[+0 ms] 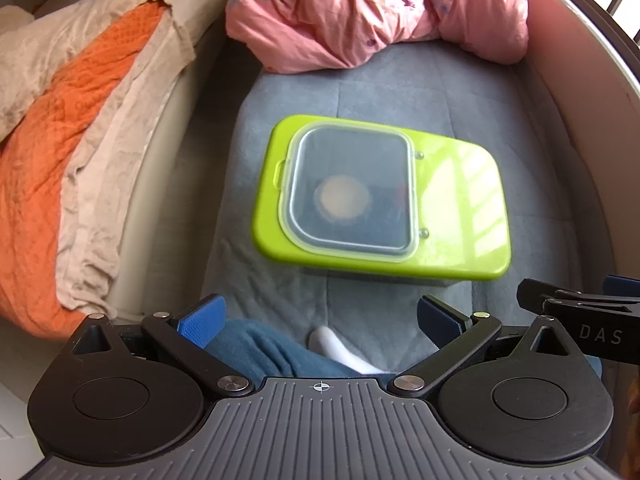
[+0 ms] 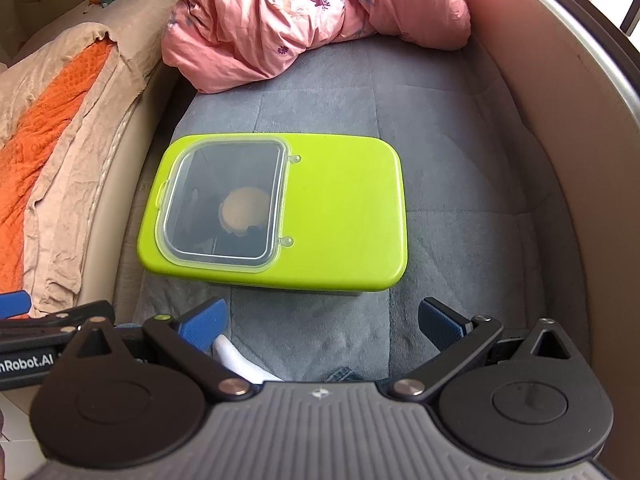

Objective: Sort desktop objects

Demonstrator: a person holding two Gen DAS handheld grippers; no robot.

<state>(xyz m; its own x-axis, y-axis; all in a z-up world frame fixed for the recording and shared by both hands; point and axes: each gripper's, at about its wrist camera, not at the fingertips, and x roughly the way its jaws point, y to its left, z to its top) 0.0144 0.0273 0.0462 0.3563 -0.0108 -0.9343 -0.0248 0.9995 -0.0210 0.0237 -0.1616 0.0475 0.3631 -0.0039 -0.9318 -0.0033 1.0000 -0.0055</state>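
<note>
Box (image 2: 276,216), glossy lime rounded lid with clear flap, sits on grey quilt (image 2: 440,160) ahead of both empty, spread grippers (image 1: 320,320) (image 2: 322,320).

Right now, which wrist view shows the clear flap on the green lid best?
The right wrist view: the clear flap is sharp, its latch tab and both hinge knobs plain. In the left wrist view the clear flap is in frame but motion-blurred, so its edges are soft.

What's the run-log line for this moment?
left tongs: open, empty | right tongs: open, empty | green-lidded box: on grey blanket, clear flap closed | contact: none
</note>
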